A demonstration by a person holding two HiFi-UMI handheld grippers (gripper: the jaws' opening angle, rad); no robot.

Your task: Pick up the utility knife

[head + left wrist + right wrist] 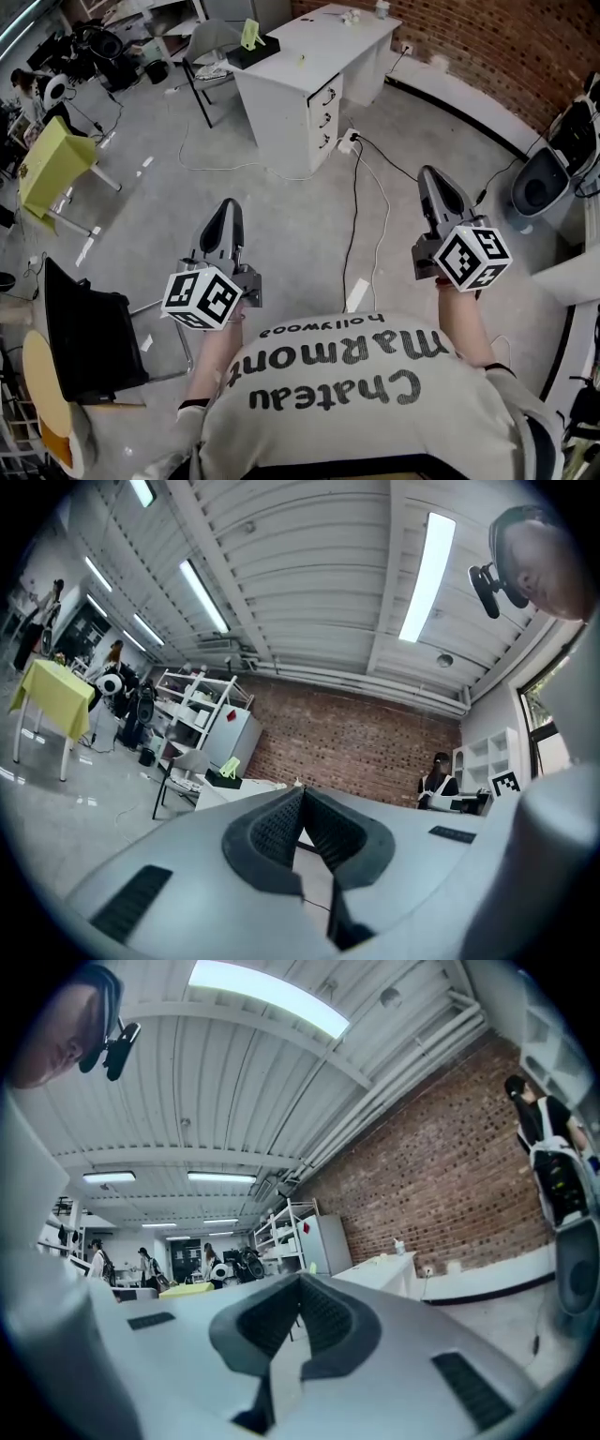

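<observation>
I cannot make out a utility knife in any view. My left gripper (228, 210) is held level over the grey floor, jaws shut with nothing between them; in the left gripper view the ribbed pads (281, 827) meet at the tip. My right gripper (433, 175) is also level and shut on nothing, and its pads (323, 1312) touch in the right gripper view. Both point toward a white desk (281, 89) some way ahead. A black box (251, 53) with a yellow-green object on top and a few small items lie on the desk.
Cables (354, 202) run across the floor from the desk toward me. A chair (208, 52) stands left of the desk, with a yellow table (52, 159) farther left. A black case (89, 337) is near my left side. A grey seat (539, 183) stands by the brick wall at right.
</observation>
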